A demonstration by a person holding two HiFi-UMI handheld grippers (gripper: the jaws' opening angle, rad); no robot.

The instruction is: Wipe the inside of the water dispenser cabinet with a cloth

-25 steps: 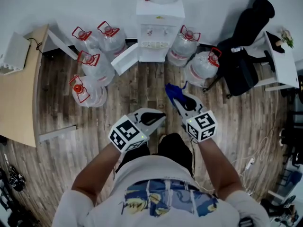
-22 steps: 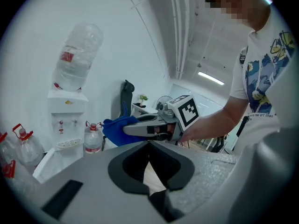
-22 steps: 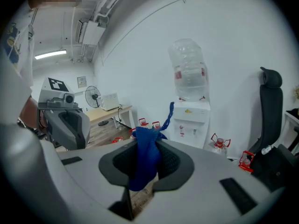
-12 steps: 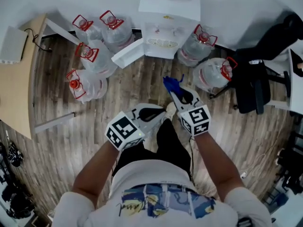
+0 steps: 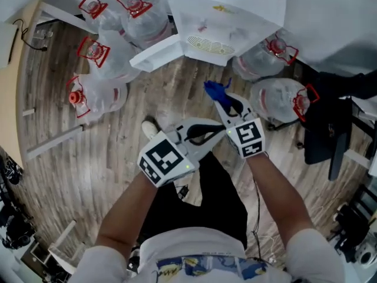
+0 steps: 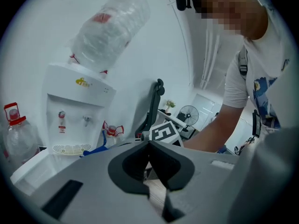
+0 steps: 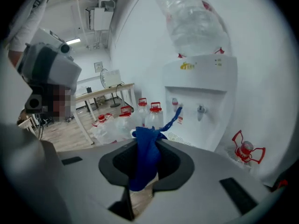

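The blue cloth [image 7: 145, 157] is hanging bunched and limp in the right gripper [image 5: 221, 102], whose jaws are pinching it tight, with a thin twisted tail poking up past the tips. In the head view the cloth is sitting just short of the white water dispenser [image 5: 218, 16] at 12 o'clock. The frame edge is cutting off the dispenser's top. The cabinet door [image 5: 154, 56] is standing open toward 10 o'clock, but the inside of the cabinet is lying out of sight in every view. The left gripper [image 5: 215, 135] is carrying nothing, its jaws pressed together at the tips. Clear plastic jugs [image 5: 100, 96] with red caps are crowding the plank floor [image 5: 76, 158] at 10 and 2 o'clock. A black chair [image 5: 321, 128] is showing partly at 3 o'clock.
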